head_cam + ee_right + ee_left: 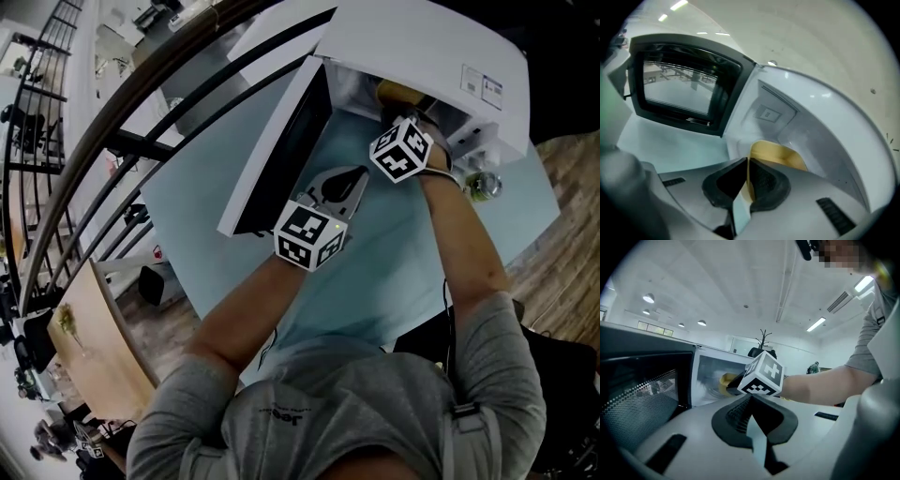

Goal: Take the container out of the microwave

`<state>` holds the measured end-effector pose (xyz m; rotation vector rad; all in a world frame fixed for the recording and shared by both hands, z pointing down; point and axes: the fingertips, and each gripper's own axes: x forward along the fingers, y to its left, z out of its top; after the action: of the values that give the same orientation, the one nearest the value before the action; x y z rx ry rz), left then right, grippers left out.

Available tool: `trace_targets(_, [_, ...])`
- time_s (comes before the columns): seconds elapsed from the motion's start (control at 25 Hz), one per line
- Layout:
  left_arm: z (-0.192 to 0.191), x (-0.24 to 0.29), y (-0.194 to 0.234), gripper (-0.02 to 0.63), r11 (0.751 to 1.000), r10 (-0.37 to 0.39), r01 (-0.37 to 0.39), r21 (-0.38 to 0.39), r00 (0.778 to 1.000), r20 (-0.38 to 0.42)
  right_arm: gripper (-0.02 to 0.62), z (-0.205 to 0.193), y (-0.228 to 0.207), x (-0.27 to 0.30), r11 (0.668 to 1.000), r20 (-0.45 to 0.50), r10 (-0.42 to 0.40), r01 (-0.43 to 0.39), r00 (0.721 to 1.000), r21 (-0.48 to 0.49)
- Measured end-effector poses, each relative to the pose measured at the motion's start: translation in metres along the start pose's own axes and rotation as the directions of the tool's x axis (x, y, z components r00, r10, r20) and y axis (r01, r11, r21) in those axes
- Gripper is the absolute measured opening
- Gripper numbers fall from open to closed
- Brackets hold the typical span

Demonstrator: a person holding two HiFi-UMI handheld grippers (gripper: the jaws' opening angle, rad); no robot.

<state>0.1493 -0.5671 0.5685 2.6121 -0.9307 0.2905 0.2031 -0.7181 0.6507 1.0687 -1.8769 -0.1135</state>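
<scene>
— Tongs?
— My right tongs (747,161) are clenched on the rim of the yellow container (780,157), just inside the microwave (825,126) at lower centre. My left tongs (751,399) are closed, empty.
— Room?
— The door (684,89) stands wide at upper left, with bare worktop (670,145) below it. My right forearm (469,244) reaches straight in.
</scene>
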Motion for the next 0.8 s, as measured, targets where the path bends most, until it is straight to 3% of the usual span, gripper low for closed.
trace_targets(0.48, [0.013, -0.054, -0.038, 0.009, 0.999, -0.006, 0.005, 0.034, 0.999, 0.041, 0.031, 0.008, 0.064, -0.075, 0.996, 0.054, 0.081, -0.082, 0.995, 0.018])
trace_targets(0.8, [0.038, -0.116, -0.06, 0.009, 0.997, 0.006, -0.012, 0.07, 0.996, 0.092, 0.031, 0.042, 0.081, -0.144, 0.998, 0.114, 0.066, -0.068, 0.991, 0.013])
